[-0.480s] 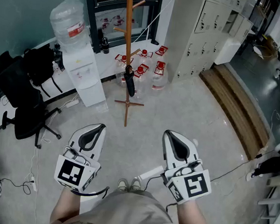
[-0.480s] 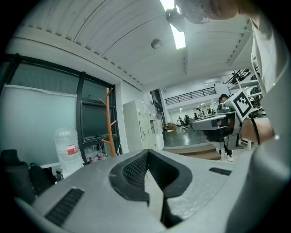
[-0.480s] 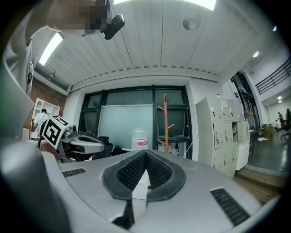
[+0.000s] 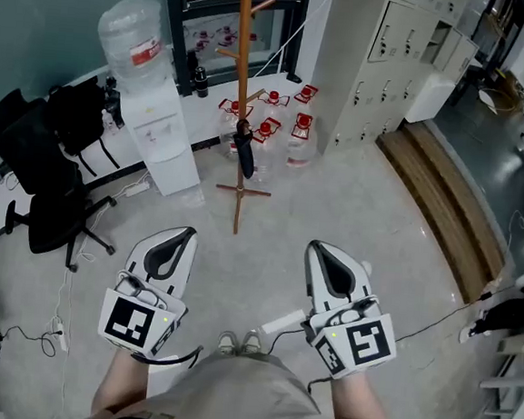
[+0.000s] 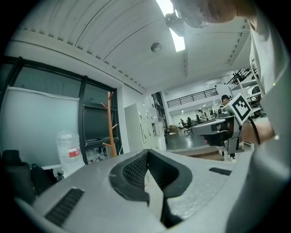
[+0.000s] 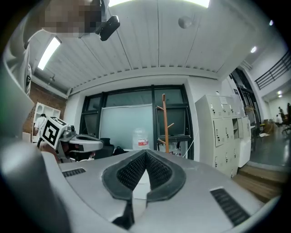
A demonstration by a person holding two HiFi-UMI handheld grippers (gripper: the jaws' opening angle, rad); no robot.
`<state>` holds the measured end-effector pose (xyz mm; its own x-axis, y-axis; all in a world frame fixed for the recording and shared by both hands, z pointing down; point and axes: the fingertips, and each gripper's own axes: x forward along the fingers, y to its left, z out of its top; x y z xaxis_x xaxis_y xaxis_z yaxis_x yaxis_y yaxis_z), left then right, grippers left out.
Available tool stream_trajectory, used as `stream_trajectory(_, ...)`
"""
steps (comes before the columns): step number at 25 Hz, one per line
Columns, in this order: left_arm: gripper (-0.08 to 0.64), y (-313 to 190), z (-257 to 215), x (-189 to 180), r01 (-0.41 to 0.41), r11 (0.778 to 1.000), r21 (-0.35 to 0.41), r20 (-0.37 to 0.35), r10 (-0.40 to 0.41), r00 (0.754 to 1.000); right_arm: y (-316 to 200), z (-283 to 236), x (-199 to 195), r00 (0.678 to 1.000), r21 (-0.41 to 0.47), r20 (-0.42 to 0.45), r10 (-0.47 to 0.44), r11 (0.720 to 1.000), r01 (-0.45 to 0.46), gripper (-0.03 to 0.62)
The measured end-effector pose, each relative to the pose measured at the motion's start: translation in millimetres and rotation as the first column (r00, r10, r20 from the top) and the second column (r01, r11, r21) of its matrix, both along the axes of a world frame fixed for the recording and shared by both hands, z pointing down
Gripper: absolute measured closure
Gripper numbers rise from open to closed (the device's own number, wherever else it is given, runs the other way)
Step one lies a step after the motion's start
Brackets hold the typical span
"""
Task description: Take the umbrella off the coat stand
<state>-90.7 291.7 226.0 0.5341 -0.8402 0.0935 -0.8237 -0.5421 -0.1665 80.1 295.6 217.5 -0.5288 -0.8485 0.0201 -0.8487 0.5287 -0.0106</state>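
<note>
A wooden coat stand (image 4: 242, 84) rises from a cross-shaped foot on the floor ahead of me. A dark folded umbrella (image 4: 244, 153) hangs low on its pole. The stand also shows as a thin orange pole (image 5: 110, 123) in the left gripper view and as a pole (image 6: 165, 123) in the right gripper view. My left gripper (image 4: 176, 238) and right gripper (image 4: 322, 255) are held level in front of my body, well short of the stand. Both are shut with nothing between the jaws.
A water dispenser (image 4: 152, 117) with a large bottle stands left of the stand. Several red-capped water jugs (image 4: 297, 139) sit on the floor behind it. Black office chairs (image 4: 46, 176) are at the left, grey lockers (image 4: 385, 51) at the right, cables (image 4: 415, 331) across the floor.
The view has shifted slightly; the coat stand and the grippers keep nearly the same places. Both grippers stay shut.
</note>
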Motion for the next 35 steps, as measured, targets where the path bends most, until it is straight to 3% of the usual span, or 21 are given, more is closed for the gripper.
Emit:
stream_trajectory(22, 0.551, 1, 11, 32, 0.029, 0.999, -0.035, 0.02, -0.028, 0.999, -8, 22, 28, 0.999, -0.027, 0.017, -0.049, 0.998, 0.05, 0.586)
stream_trajectory(35, 0.551, 0, 9, 54, 0.035, 0.999, -0.012, 0.021, -0.034, 0.999, -11, 21, 50, 0.999, -0.007, 0.019, -0.05, 0.999, 0.05, 0.586)
